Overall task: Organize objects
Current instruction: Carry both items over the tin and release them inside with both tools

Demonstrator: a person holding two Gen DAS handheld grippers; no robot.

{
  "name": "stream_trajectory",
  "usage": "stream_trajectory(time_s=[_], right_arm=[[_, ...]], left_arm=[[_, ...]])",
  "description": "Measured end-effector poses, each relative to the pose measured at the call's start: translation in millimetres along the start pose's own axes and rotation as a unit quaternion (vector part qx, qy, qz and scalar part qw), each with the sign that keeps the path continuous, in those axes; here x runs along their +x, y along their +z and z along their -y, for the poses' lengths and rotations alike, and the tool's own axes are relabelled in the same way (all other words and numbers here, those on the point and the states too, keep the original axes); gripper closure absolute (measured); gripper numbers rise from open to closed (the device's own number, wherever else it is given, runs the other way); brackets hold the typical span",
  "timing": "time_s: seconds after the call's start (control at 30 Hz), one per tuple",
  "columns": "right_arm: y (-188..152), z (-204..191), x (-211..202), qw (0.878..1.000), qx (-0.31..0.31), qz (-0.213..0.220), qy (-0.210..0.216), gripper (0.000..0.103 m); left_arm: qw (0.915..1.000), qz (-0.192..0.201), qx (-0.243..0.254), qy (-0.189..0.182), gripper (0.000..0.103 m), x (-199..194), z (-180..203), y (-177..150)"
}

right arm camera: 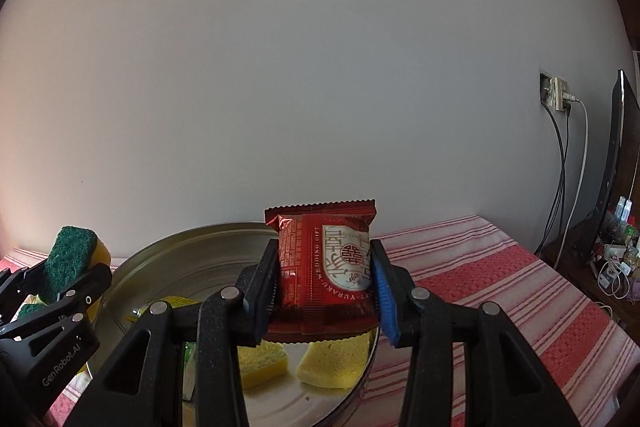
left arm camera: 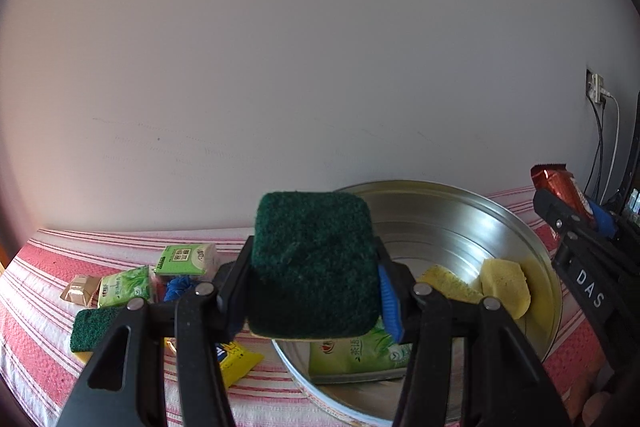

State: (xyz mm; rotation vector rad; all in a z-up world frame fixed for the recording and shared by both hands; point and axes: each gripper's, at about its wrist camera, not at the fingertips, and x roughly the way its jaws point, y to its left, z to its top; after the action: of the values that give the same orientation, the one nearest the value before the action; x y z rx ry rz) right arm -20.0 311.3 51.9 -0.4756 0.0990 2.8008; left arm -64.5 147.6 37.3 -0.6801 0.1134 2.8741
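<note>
The left gripper (left arm camera: 314,291) holds a thick scouring sponge with a rough dark green pad on top (left arm camera: 314,263), its fingers pressed on both sides, above the near rim of the round shiny metal tin (left arm camera: 516,227). The right gripper (right arm camera: 326,287) grips a glossy red foil snack packet with crimped edges (right arm camera: 324,267) over the same tin. Inside the tin lie two porous yellow sponges (left arm camera: 505,285) and a soft green tissue pack (left arm camera: 360,357). Left of the tin, on the red and white striped woven cloth (left arm camera: 44,267), rest more small packets (left arm camera: 186,259).
</note>
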Motion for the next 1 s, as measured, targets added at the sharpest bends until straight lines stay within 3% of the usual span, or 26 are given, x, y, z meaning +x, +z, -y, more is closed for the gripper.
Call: stream_trajectory(time_s=[0.47, 1.0], right_arm=[[3.5, 16.1, 32.4, 0.999, 0.008, -0.048, 0.0, 0.058], [-14.1, 7.6, 43.1, 0.997, -0.009, -0.071, 0.012, 0.057]], left_arm=[[0.9995, -0.03, 0.011, -0.001, 0.05, 18.8, 19.3, -2.2], [0.9979, -0.06, 0.02, 0.015, 0.05, 42.4, 30.0, -10.8]])
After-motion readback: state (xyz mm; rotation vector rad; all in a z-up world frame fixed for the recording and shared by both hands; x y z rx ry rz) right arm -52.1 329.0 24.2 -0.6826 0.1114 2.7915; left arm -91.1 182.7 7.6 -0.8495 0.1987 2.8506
